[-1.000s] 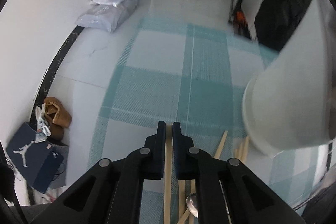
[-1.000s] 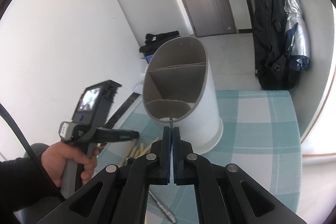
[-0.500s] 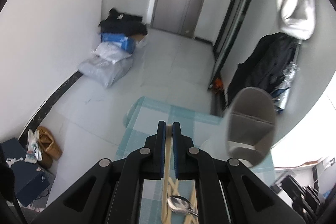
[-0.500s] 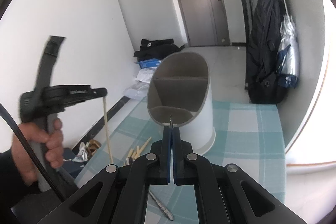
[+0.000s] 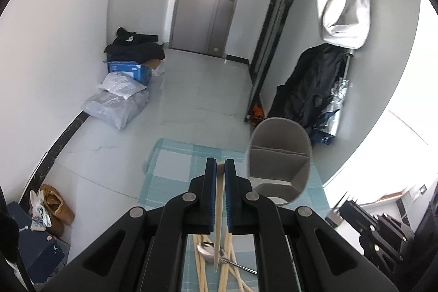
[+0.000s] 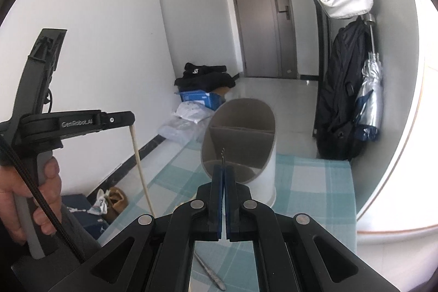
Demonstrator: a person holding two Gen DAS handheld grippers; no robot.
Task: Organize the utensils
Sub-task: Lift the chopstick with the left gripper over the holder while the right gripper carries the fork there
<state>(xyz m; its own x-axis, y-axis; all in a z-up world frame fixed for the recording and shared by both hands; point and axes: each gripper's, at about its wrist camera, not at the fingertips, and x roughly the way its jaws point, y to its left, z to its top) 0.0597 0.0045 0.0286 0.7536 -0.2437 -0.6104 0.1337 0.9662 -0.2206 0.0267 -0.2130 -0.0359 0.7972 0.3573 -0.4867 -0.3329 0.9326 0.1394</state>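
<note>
Holding one chopstick (image 5: 219, 212) clenched in our left hand-held gripper (image 5: 220, 163) and a fork (image 6: 223, 155) in the right hand-held gripper (image 6: 224, 168), we see the caddy (image 5: 279, 155) at frame centre-right apparently empty, spoon (image 5: 206, 251) and sticks (image 5: 232, 272) left on the surface (image 6: 314, 177).

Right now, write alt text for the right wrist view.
The right tongs, shut on a fork whose tines poke out, point at a tilted white utensil holder on a checked tablecloth. At left, a hand holds the left tongs, clamping a hanging chopstick.
</note>
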